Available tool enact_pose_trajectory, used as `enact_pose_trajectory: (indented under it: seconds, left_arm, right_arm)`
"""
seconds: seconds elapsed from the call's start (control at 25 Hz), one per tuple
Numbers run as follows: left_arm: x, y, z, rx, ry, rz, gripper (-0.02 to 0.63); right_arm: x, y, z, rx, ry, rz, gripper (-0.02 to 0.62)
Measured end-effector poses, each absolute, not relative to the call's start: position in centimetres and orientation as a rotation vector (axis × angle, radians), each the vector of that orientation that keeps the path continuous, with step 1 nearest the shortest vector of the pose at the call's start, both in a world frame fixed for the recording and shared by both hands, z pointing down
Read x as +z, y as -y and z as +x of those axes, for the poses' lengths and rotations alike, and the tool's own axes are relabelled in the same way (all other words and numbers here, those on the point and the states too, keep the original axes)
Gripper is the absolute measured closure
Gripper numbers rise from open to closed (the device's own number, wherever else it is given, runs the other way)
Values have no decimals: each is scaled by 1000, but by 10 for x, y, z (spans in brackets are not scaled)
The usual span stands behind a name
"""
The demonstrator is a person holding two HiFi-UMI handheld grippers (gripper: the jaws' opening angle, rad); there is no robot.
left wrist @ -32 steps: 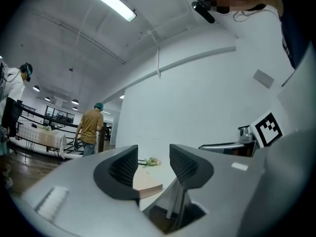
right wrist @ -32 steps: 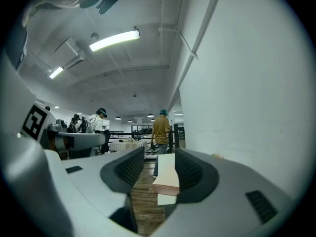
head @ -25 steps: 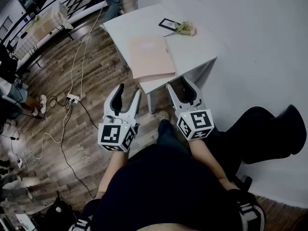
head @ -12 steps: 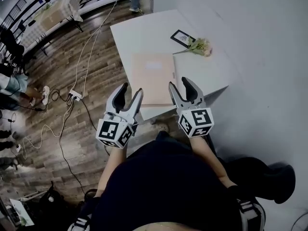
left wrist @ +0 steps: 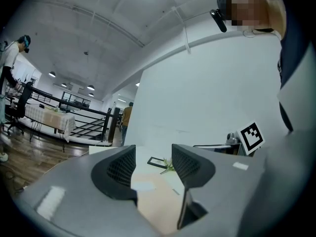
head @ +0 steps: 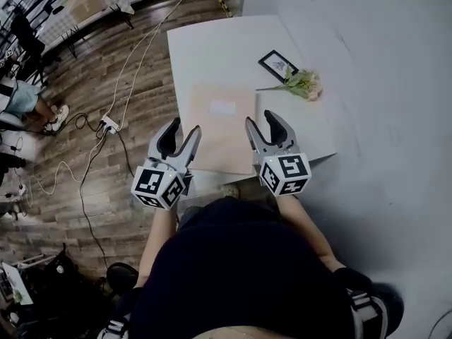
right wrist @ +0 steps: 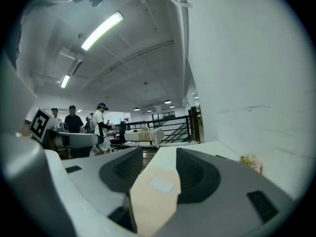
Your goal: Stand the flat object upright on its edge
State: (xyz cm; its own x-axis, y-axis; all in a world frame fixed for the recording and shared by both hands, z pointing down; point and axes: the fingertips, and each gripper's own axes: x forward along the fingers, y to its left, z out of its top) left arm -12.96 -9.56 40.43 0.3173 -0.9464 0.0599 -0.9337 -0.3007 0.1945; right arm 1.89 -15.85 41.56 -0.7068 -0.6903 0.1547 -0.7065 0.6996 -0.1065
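1. The folder (head: 220,119), flat and beige with a pale label patch, lay flat on the white table (head: 212,48), near the table's front edge.
2. The left gripper (head: 183,128) was at the folder's near-left corner in the head view. Its jaws were partly apart with nothing between the pads, and its own view showed the folder past the gap.
3. The right gripper (head: 263,121) was at the folder's near-right edge. Its jaws were also partly apart and held nothing, with the folder and its label showing through the gap.
4. No view showed whether either gripper touched the folder.
5. Both grippers pointed away from the person toward the table's far side, side by side, with the folder's width between them.
6. A small dark frame (head: 277,65) lay on the table beyond the folder, to the right.
7. A flower (head: 305,85) lay just beside the frame, with its stem pointing toward the folder.
8. The wood floor (head: 85,189) was left of the table, with cables (head: 106,124) running across it.
9. People (right wrist: 74,118) stood in the background of the right gripper view, near a railing (right wrist: 168,127).
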Motion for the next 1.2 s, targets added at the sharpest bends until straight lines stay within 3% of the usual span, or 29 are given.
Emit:
enact_pose_trajectory:
  seconds: [0.6,1.2]
  left_arm:
    - [487,133,-155,96,1517,2196,382]
    - [590,154,-180,260,1177,1990,312]
  right_arm:
    - [493,179,26,580,2629,1104,388]
    - [567,194,26,931,2390,1088,327]
